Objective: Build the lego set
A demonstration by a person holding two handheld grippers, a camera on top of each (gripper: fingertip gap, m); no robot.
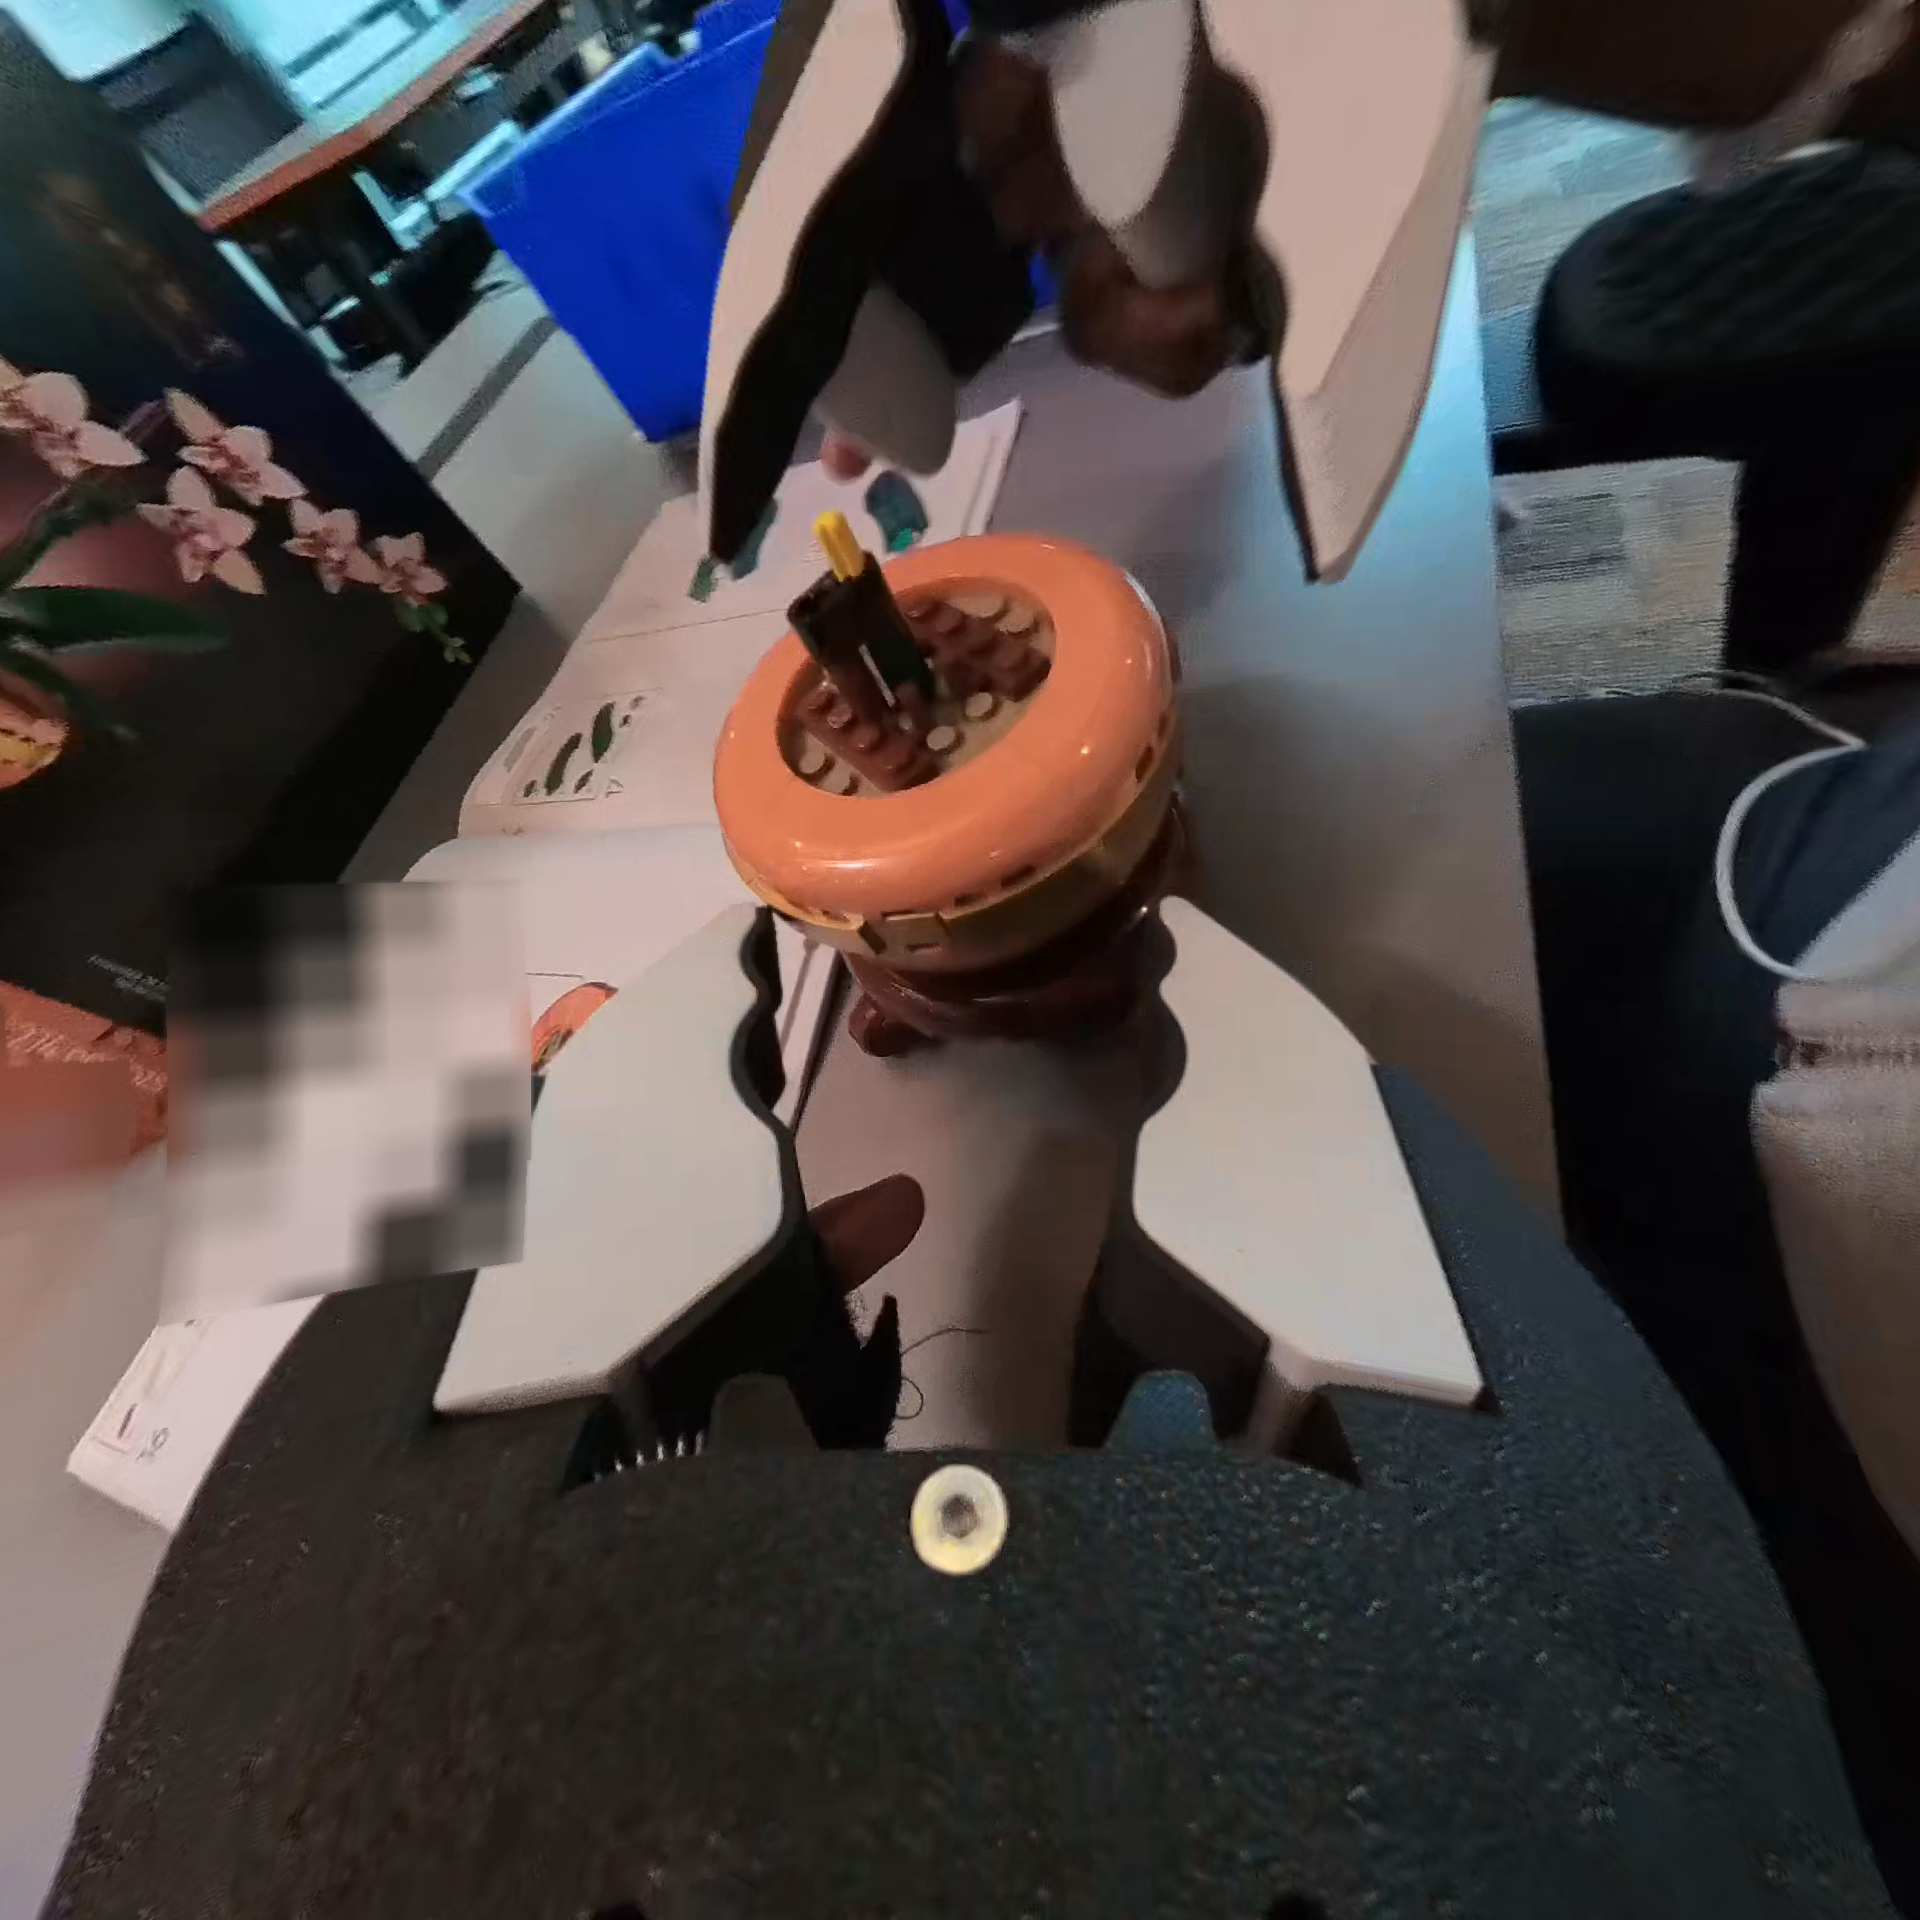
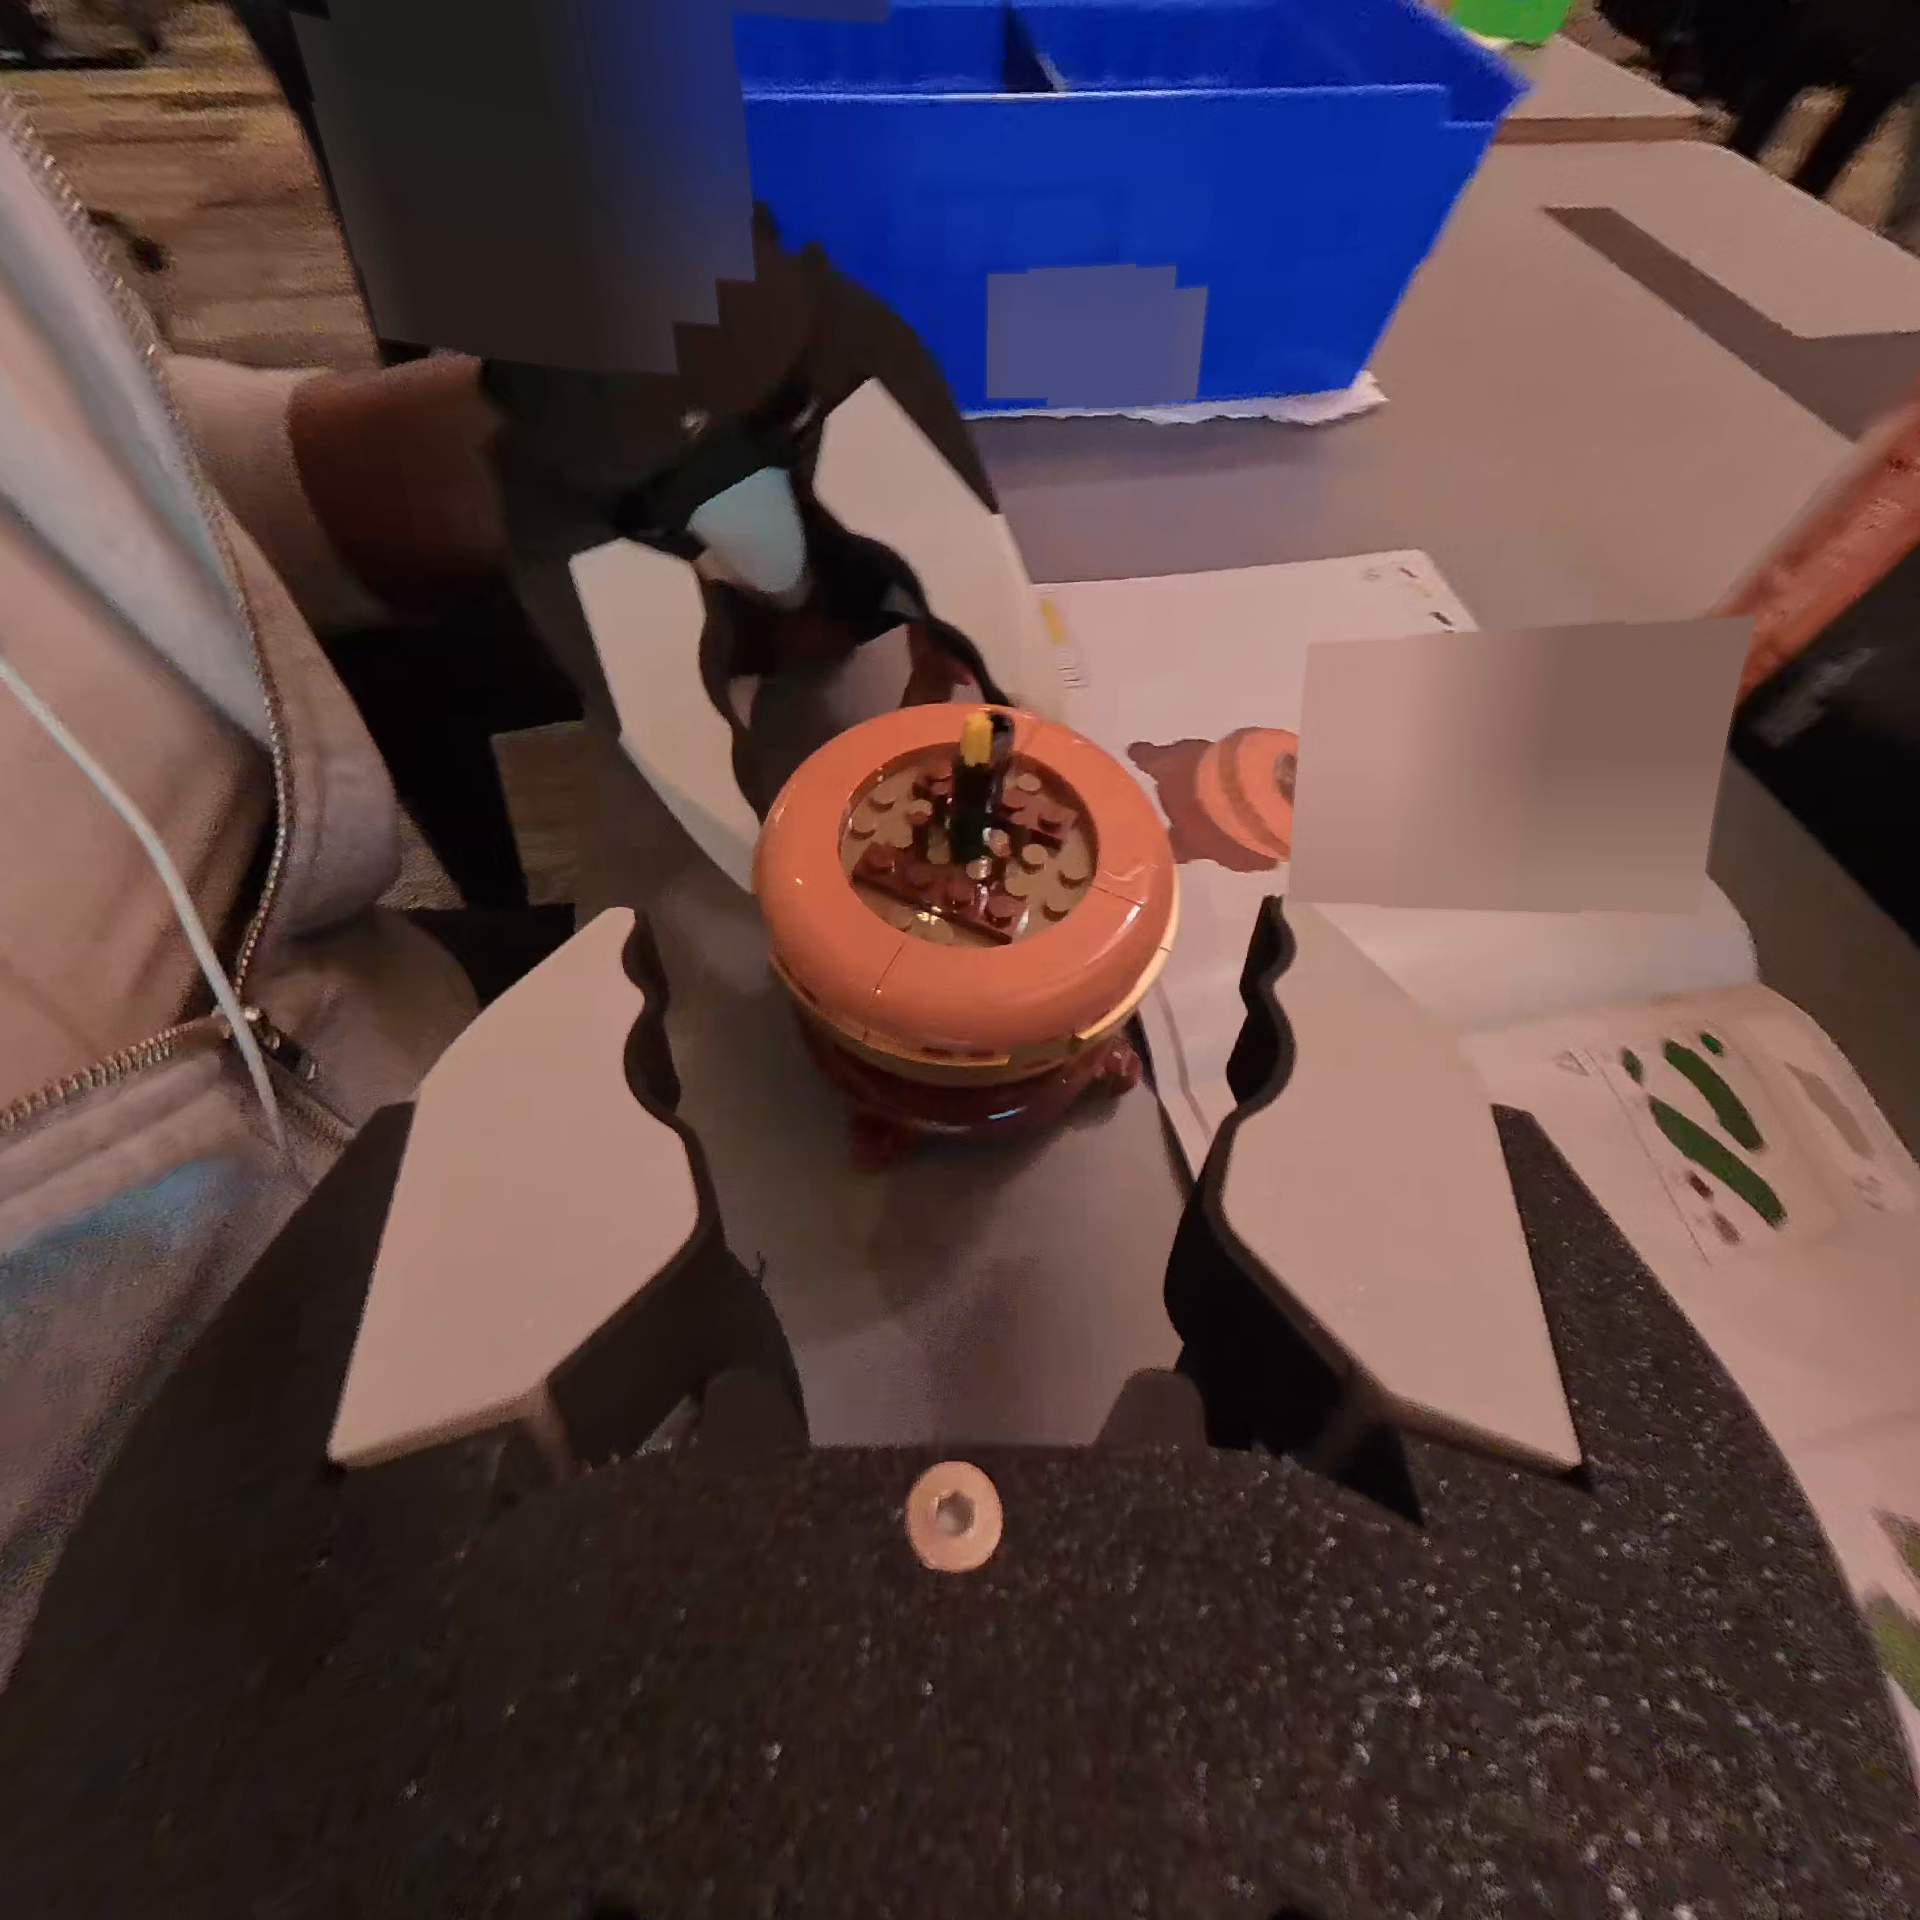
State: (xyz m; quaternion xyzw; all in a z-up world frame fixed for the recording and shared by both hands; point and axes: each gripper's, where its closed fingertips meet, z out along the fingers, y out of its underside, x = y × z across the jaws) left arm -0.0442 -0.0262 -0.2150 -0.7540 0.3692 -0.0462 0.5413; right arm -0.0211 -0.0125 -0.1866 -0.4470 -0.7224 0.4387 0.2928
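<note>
The lego flower pot (image 1: 940,821) has an orange rim and a dark brown base and stands upright on the grey table. A black pin topped by a yellow axle (image 1: 854,608) stands upright in its studded middle. My left gripper (image 1: 971,920) is open, its fingertips on either side of the pot's brown base. My right gripper (image 1: 1023,561) is open wide and empty, hovering beyond and above the pot. In the right wrist view the pot (image 2: 966,977) and pin (image 2: 977,779) sit ahead of my open right gripper (image 2: 951,920), with the left gripper (image 2: 878,764) behind the pot.
Instruction sheets (image 1: 644,748) lie left of the pot and also show in the right wrist view (image 2: 1558,1049). The set's dark box with orchid pictures (image 1: 208,582) stands at the left. A blue bin (image 2: 1122,187) stands at the table's back. A person in a zipped jacket (image 2: 156,831) sits close. The tips of one gripper are about 5 cm away from the tips of the other. The left tips stand about 4 cm off the lego flower pot (image 1: 940,821).
</note>
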